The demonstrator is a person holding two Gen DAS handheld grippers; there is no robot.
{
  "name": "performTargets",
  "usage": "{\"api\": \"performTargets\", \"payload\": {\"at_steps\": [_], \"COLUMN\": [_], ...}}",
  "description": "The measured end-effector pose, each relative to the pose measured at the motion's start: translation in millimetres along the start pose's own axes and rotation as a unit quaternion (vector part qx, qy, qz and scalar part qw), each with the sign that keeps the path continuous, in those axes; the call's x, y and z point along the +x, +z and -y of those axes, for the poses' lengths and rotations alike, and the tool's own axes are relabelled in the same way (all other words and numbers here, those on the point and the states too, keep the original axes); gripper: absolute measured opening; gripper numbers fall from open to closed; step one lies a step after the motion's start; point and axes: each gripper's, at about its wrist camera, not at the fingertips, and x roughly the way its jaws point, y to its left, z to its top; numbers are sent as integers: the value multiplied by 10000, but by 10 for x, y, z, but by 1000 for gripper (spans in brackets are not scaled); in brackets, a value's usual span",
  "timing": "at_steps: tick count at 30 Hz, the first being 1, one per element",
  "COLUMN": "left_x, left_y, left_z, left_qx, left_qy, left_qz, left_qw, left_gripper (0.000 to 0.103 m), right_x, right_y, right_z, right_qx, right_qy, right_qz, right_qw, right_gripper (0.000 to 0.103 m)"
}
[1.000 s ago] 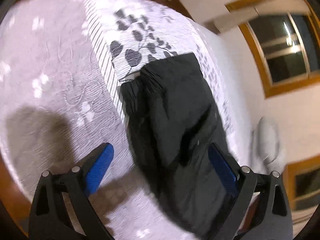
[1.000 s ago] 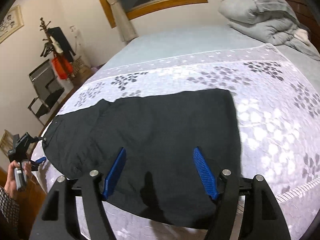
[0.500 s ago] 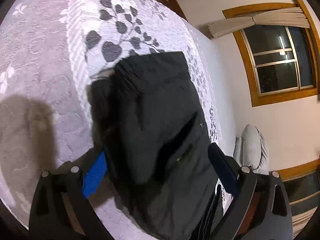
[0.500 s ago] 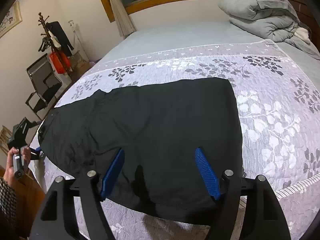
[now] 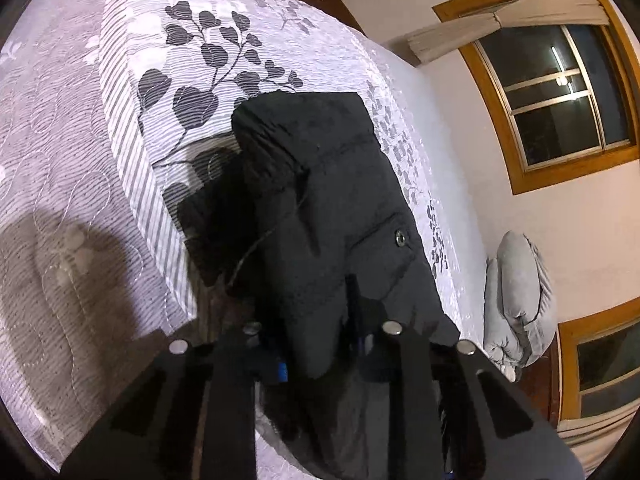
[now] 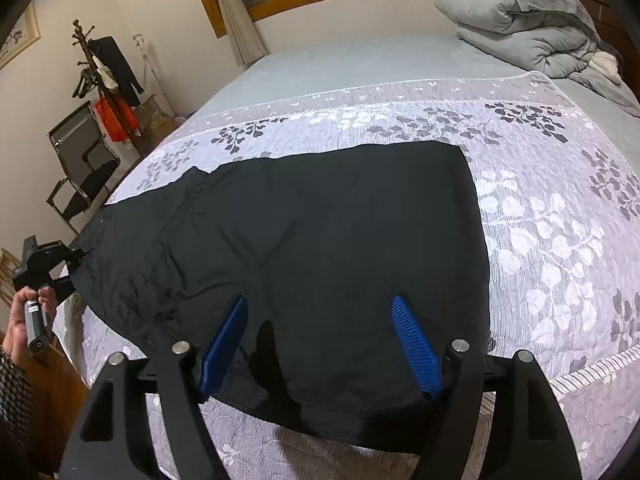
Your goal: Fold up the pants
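Black pants (image 6: pixel 320 232) lie flat across the patterned bedspread (image 6: pixel 540 220), waist end at the left, leg ends near me. In the left wrist view the waist end (image 5: pixel 328 200) with its metal snap is bunched between the fingers of my left gripper (image 5: pixel 316 332), whose jaws are closing and pinch the fabric. The right wrist view shows that same left gripper (image 6: pixel 74 264) at the bed's left edge, held in a person's hand (image 6: pixel 28 320). My right gripper (image 6: pixel 318 308) hovers open over the leg hems, blue pads apart, the fabric lying beneath them.
A folded grey duvet (image 6: pixel 520 28) sits at the bed's far right corner. A chair (image 6: pixel 80 168) and a coat rack (image 6: pixel 104 72) stand by the wall left of the bed. Wooden-framed windows line the walls.
My left gripper advanced over the waist end and its wide-open jaws snapped together on the fabric. The right gripper stayed in place, its pads spreading slightly.
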Motion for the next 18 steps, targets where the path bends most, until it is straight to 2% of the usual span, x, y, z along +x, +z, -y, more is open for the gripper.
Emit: {"api": "performTargets", "payload": {"at_steps": [2,5,12,15,18], "left_x": [-12,-91,-275,-361,-416], "left_y": [5,-42,-121,-224,-358], "left_z": [-10,55,535,820,1153], "left_qx": [-124,-7,712,1120,1706], "left_qy": [-124,-306,-633,-788,-874], "left_qz": [43,199,536,627,665], "left_qw": [9998,9993,9940,9886,9792], "left_gripper": [19,16,15,15,15], "right_x": [-3,-9,-17,-28,-40], "right_y": [4,8,20,24,22], "right_z": [7,30,81,95,125], "right_qx": [10,39,181,196,261], "right_qy": [14,13,86,89,97], "right_qz": [-4,3,21,37,63], "right_qw": [10000,10000,9998,9998,9996], "right_gripper": [76,76,76,76,76]}}
